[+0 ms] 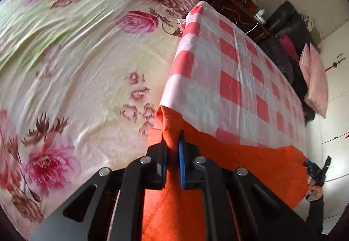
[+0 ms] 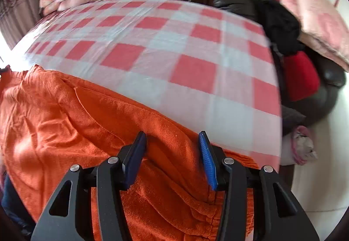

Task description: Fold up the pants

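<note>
Orange pants (image 2: 65,114): fuzzy, towel-like knit with a gathered elastic waistband, lying rumpled on the near edge of a smooth red-and-white checked sheet (image 2: 165,49). Left gripper (image 1: 173,142) is clamped tight on a pinched ridge of the orange cloth. Right gripper (image 2: 172,142): jaws apart, ribbed blue pads (image 2: 207,158) straddling the waistband area, not pressing. Glossy floral bedspread (image 1: 76,62) alongside. No readable labels.

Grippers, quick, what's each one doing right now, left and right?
Left gripper: shut on a pinched fold of the orange pants.
Right gripper: open, jaws apart over the pants, nothing clamped.
</note>
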